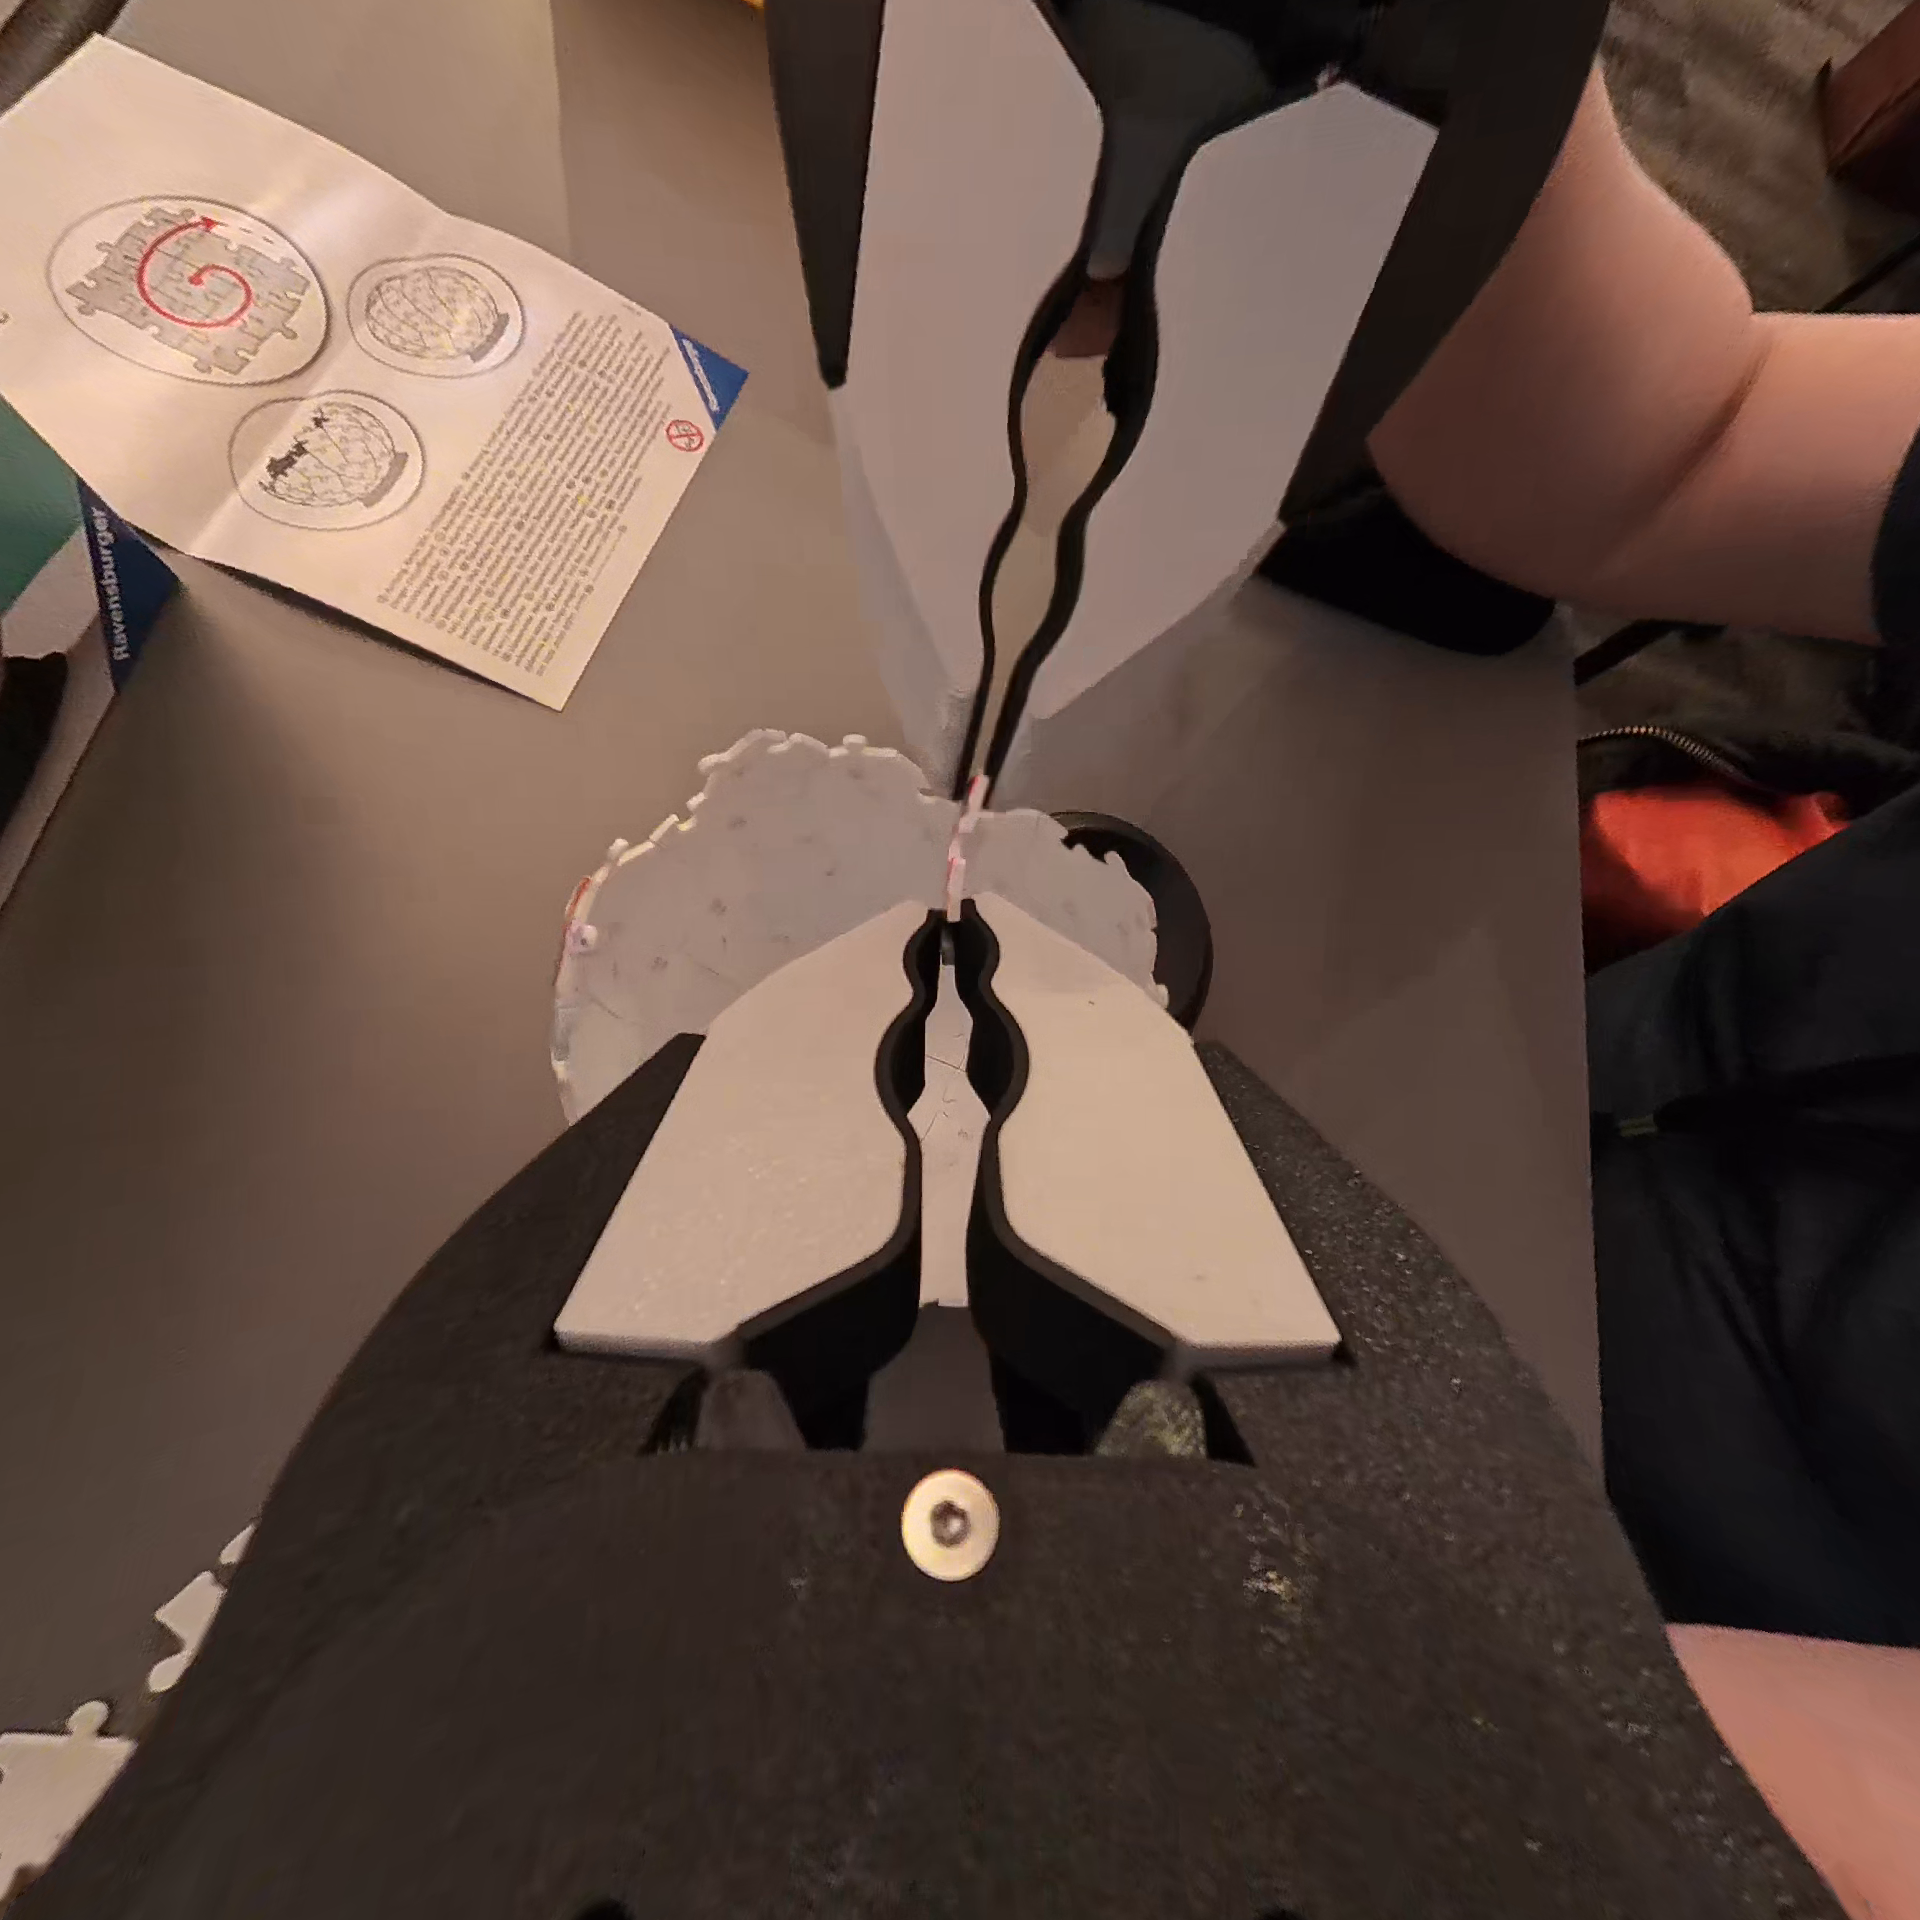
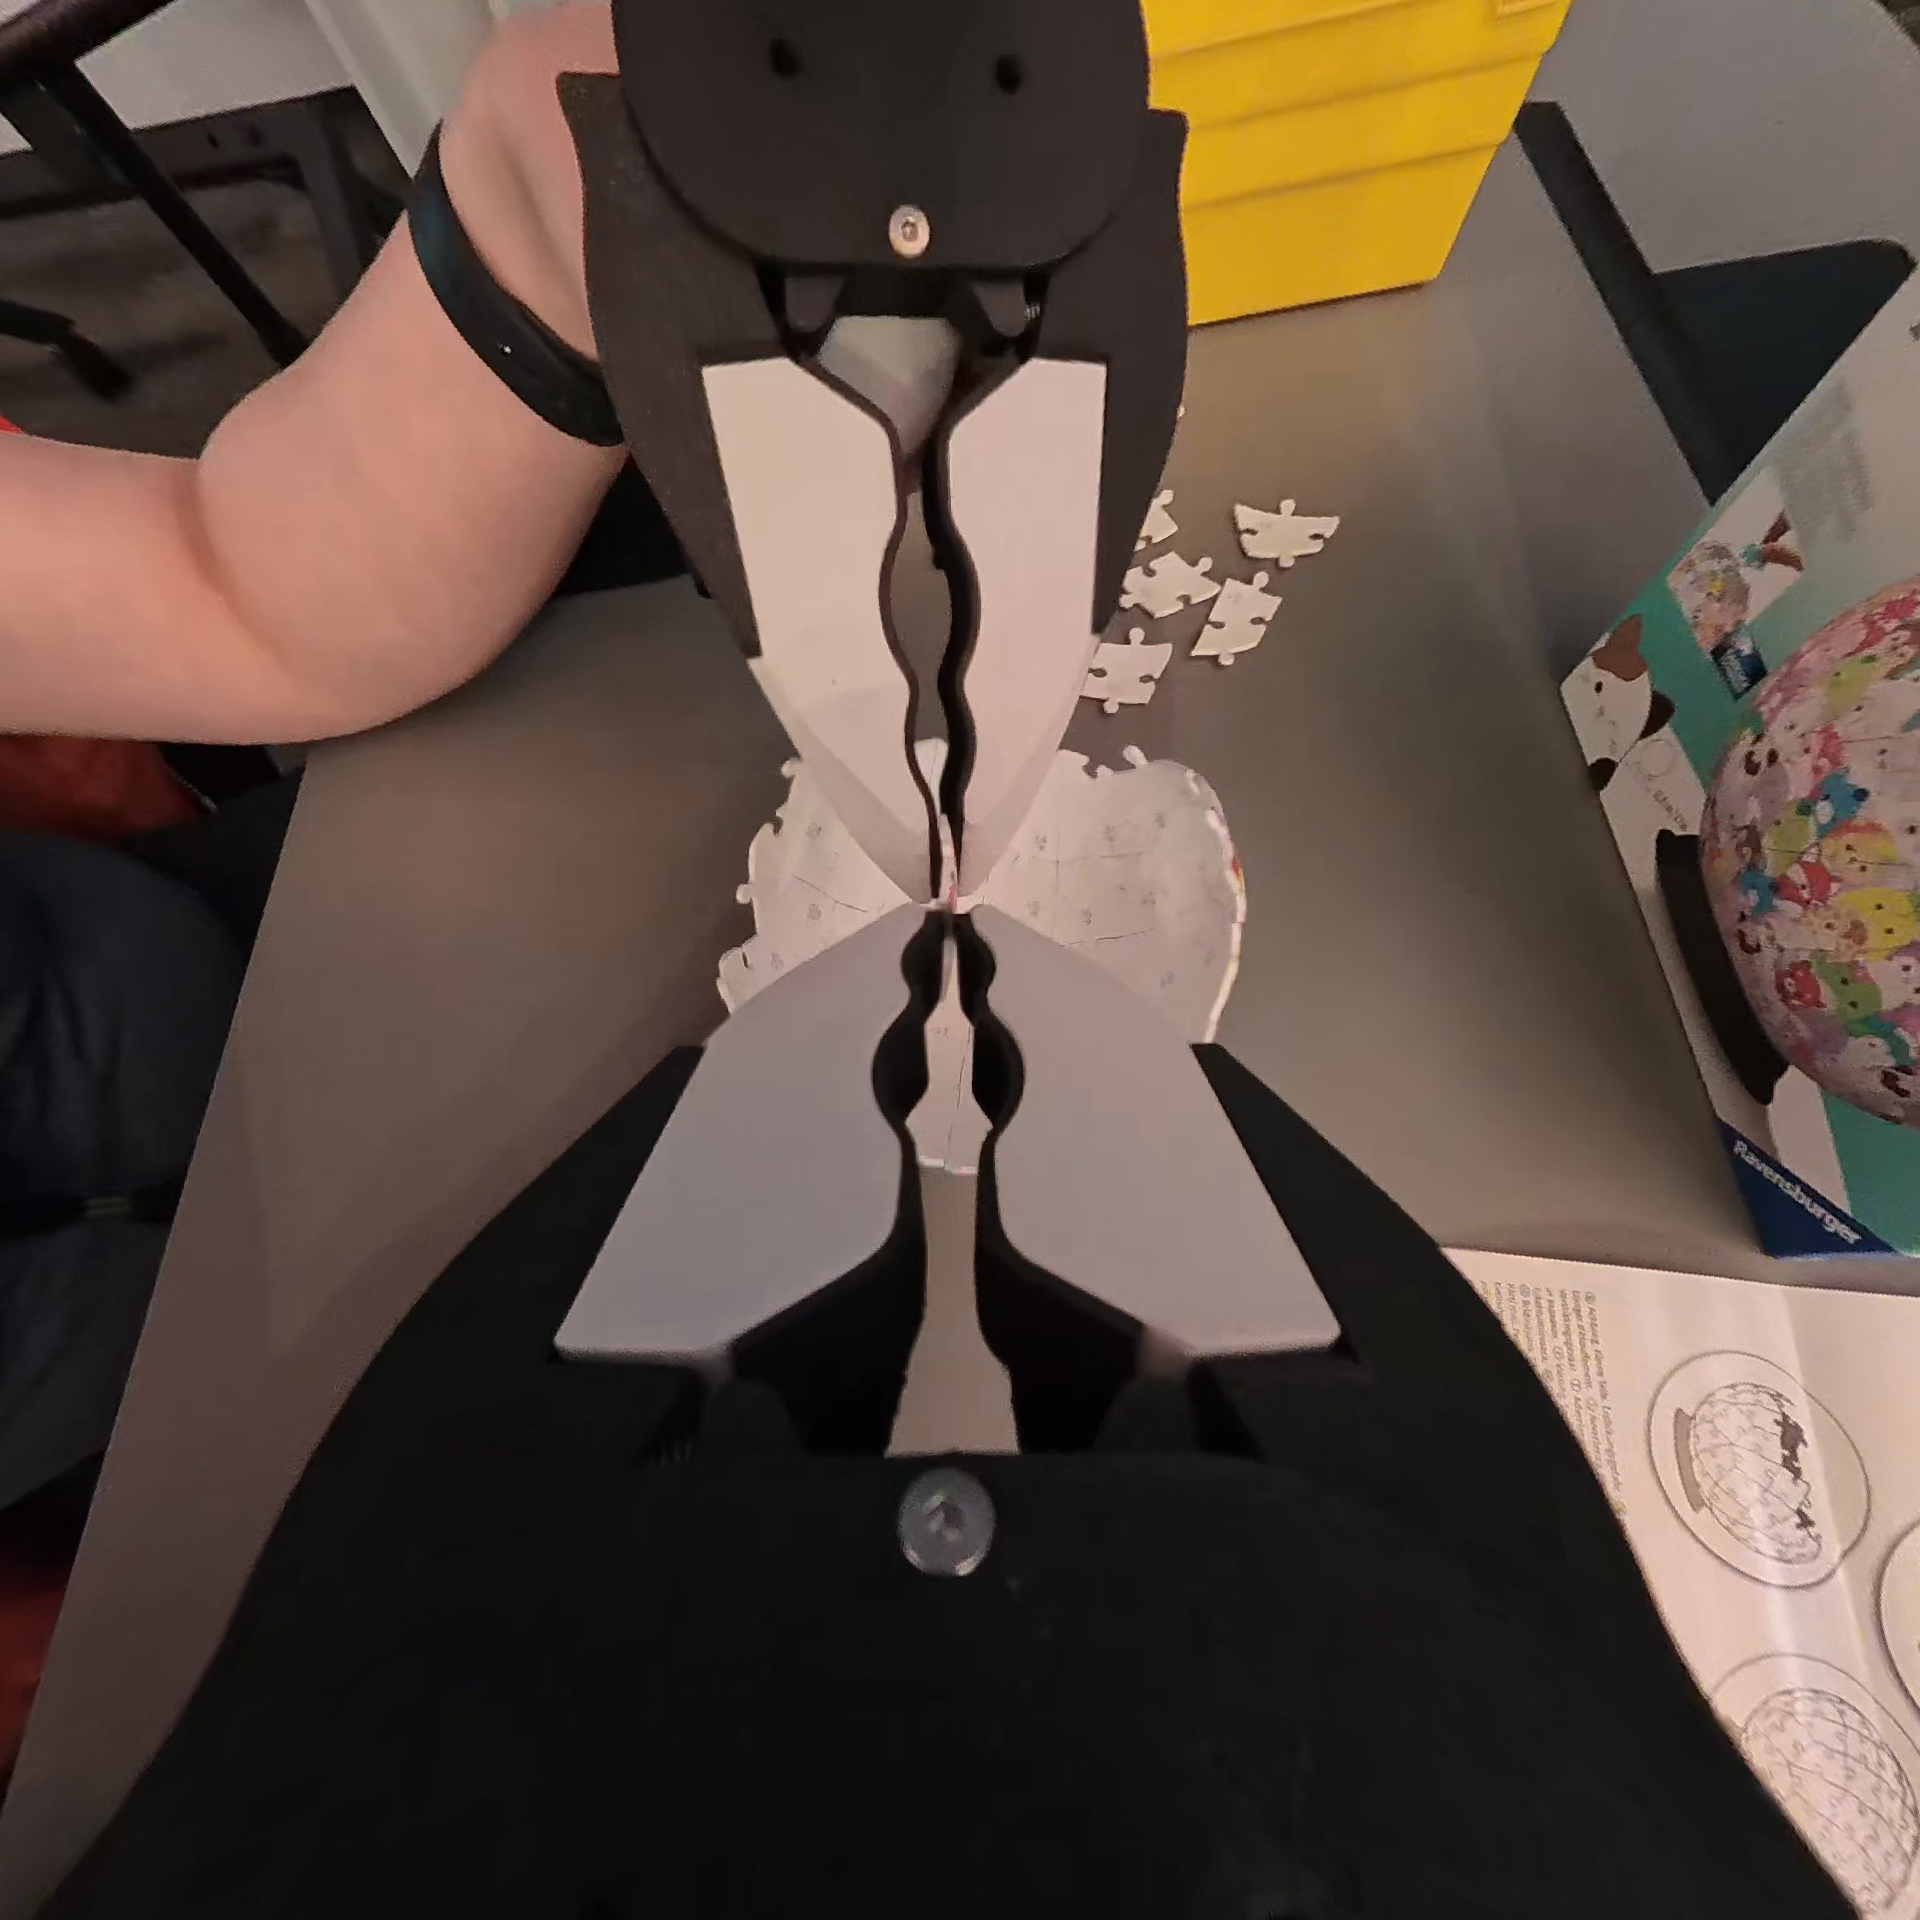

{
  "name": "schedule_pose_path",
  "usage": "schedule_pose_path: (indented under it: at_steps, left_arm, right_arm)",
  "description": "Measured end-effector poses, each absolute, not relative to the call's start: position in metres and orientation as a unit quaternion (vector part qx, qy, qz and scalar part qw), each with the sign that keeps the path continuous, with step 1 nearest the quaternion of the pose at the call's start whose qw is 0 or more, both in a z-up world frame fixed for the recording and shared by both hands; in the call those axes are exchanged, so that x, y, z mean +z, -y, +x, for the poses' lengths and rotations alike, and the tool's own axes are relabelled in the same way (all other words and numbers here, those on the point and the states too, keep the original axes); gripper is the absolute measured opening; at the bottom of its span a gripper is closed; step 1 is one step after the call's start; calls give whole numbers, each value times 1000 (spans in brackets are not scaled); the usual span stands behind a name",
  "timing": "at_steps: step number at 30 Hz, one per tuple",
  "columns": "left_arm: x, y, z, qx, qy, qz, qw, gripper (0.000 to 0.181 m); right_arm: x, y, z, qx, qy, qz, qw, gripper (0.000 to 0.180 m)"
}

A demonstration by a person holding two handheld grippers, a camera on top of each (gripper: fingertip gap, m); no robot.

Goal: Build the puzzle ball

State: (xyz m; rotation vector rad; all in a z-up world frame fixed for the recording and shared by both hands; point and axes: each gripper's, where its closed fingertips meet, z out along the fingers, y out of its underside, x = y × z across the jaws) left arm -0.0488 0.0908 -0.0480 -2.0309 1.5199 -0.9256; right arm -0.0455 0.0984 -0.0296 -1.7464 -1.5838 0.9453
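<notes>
Seen along the left hand-held gripper (image 1: 948, 914), white fingers in a black body, closed to a thin gap at the tips over a half-built white puzzle ball (image 1: 790, 894) on a grey desk (image 1: 364, 935). Opposite, reaching in from the top, the right hand-held gripper (image 1: 975, 790), tips pinched on a small puzzle piece (image 1: 968, 831) at the shell's upper rim. Just behind the shell, a black ring stand (image 1: 1164, 883). Far left, an unfolded instruction leaflet (image 1: 395, 416) beside a box corner (image 1: 114, 582). Loose white pieces (image 1: 62, 1766) at lower left. A bare forearm (image 1: 1621, 416) at right.
</notes>
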Motion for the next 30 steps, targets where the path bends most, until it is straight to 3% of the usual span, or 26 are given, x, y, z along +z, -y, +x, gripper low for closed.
schedule_pose_path:
  at_steps: [4,7,11,30]
  left_arm:
    - [-40,-101,-48,-332,-534,-735,252,3]
    - [-16,-119,-57,-360,-479,-737,311,18]
    - [-4,-138,-85,-355,-434,-745,362,23]
    - [-35,-163,-86,-387,-390,-760,346,25]
  right_arm:
    - [-23,-108,-44,358,568,-671,314,3]
    - [-13,-126,-37,386,511,-688,341,3]
    - [-29,-149,-37,406,450,-720,339,3]
    - [-55,-161,-37,385,474,-704,363,3]
